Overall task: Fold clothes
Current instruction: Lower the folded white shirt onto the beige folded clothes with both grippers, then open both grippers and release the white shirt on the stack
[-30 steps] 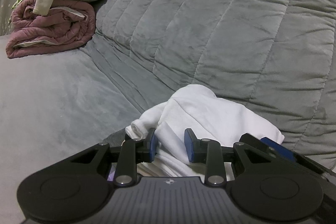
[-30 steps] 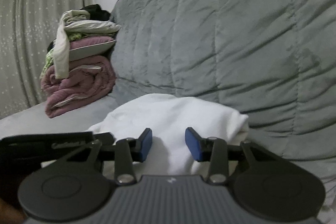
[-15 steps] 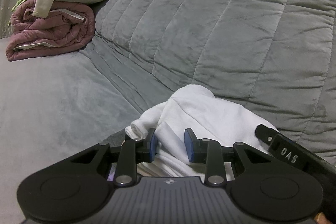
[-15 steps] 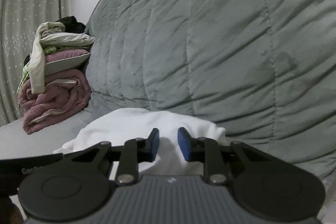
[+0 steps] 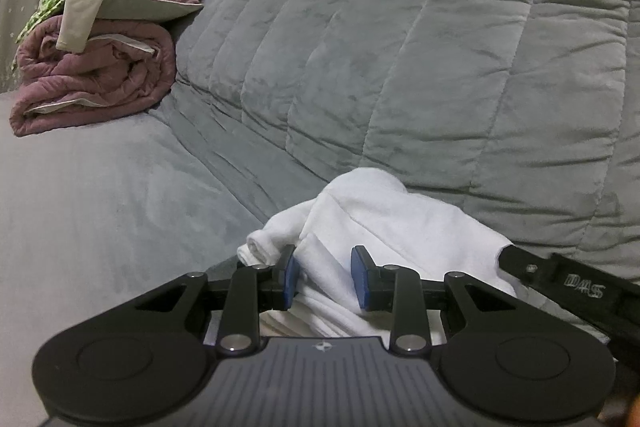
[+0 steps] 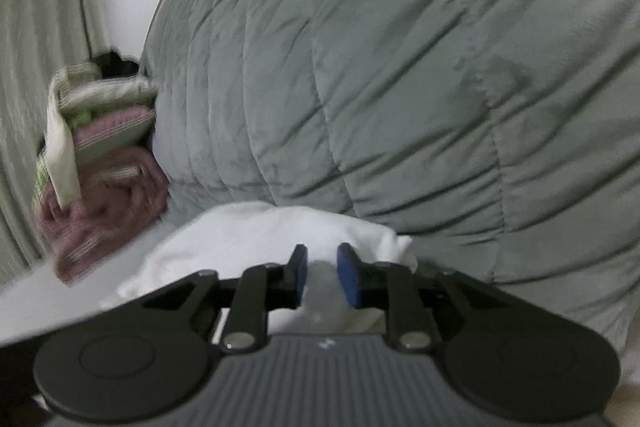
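Observation:
A white garment (image 5: 400, 223) lies bunched on the grey bed cover, up against the quilted duvet. My left gripper (image 5: 325, 281) is shut on a thick fold at its near edge, and cloth fills the gap between the blue pads. In the right wrist view the same white garment (image 6: 256, 235) is blurred. My right gripper (image 6: 322, 275) has a bunch of it between its pads, which still touch the cloth while the jaws are opening. One of the right gripper's fingers (image 5: 532, 269) shows at the garment's right side in the left wrist view.
A grey quilted duvet (image 5: 420, 67) rises behind the garment. At the far left stands a pile of folded mauve bedding (image 5: 96, 83) with a pillow and loose clothes on top. Flat grey bed surface (image 5: 100, 195) stretches to the left. A curtain (image 6: 36, 47) hangs beyond.
The right gripper rolled and shifted, its view swinging right and blurring. Its pads closed in on the white cloth, then parted slightly. The left gripper kept still, holding its fold.

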